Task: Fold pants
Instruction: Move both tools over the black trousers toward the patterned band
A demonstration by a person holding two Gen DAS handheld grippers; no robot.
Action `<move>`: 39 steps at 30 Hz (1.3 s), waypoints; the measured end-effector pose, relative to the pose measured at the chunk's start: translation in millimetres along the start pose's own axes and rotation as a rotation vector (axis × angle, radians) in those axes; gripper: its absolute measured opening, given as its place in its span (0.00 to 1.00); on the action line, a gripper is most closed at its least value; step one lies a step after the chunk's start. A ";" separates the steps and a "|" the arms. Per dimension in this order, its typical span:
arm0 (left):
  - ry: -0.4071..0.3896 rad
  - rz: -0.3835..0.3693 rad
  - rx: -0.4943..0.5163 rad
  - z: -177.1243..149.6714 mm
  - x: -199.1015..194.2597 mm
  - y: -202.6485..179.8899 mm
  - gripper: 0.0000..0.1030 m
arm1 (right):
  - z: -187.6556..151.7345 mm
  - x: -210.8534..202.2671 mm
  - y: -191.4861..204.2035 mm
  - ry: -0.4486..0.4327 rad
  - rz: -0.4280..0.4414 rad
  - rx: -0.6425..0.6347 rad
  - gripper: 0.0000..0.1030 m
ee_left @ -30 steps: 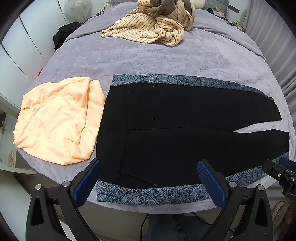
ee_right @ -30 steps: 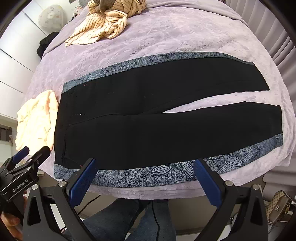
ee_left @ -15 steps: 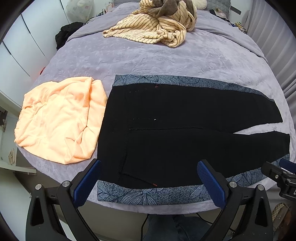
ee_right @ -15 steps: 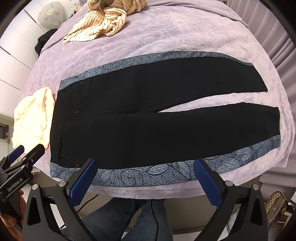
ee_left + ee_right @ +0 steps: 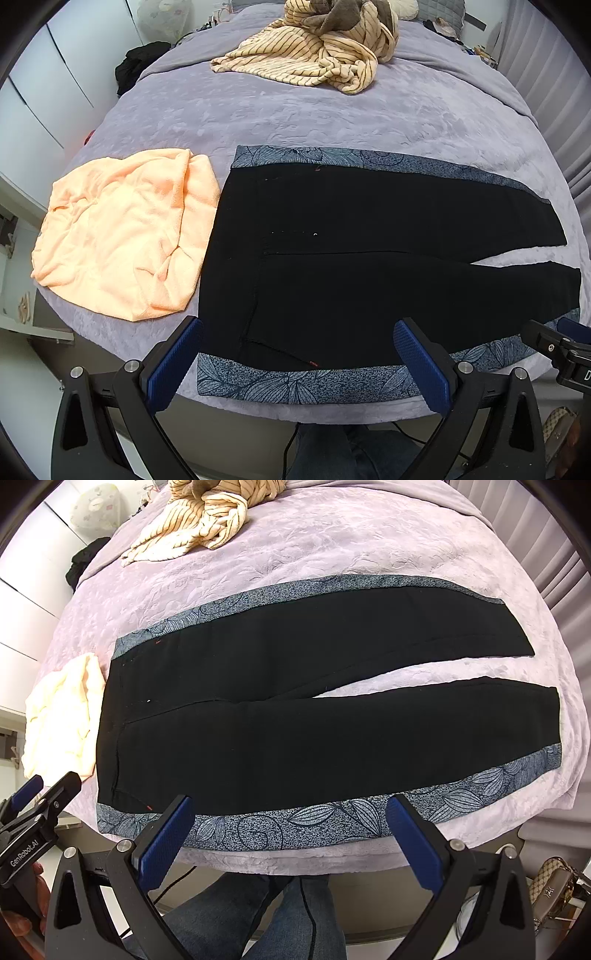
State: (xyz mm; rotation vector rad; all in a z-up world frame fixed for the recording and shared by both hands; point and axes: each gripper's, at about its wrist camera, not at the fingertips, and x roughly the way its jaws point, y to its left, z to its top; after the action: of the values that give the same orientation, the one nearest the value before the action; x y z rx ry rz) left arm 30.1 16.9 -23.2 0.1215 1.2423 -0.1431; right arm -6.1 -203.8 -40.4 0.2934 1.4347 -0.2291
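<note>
**Both grippers spread wide above the near edge of the flat pants**

The black pants [image 5: 369,266] lie unfolded on the lavender bedspread [image 5: 332,118], waistband toward the left gripper's left and the two legs running off to its right, with a narrow wedge of bedspread showing between them. A grey-blue leaf-printed side stripe [image 5: 332,819] borders the near and far long edges.

The left gripper [image 5: 295,365] hangs just short of the near edge at the waist end, its blue-padded fingers [image 5: 173,365] well apart and clasping nothing; the printed stripe sits directly ahead between them. The right gripper [image 5: 291,842] hangs beside it toward the legs, its fingers likewise spread and empty, with the near leg's stripe just beyond its tips. Each gripper shows at the edge of the other's view.

Just left of the waistband, ahead of the left gripper's left finger, lies a crumpled peach towel [image 5: 122,229], touching or almost touching the pants. Far ahead, across the bedspread, sits a heap of cream striped fabric [image 5: 314,55]. Below the grippers, the person's jeans-clad legs [image 5: 266,915] stand at the bedside.
</note>
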 end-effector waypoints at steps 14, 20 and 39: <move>0.008 0.007 -0.004 -5.1 -1.0 2.1 1.00 | -3.0 -1.0 -3.2 -0.007 0.005 0.008 1.00; 0.011 0.017 -0.012 -8.3 0.4 7.5 1.00 | -4.5 1.5 -4.1 -0.004 0.009 0.007 1.00; 0.023 0.026 -0.001 -15.3 6.6 10.8 1.00 | -11.0 3.0 -5.9 -0.005 0.004 0.014 1.00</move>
State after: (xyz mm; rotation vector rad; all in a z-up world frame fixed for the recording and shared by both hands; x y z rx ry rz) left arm 19.8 29.9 -34.2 0.1383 1.2632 -0.1186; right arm -17.9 -205.6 -45.0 0.3065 1.4282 -0.2363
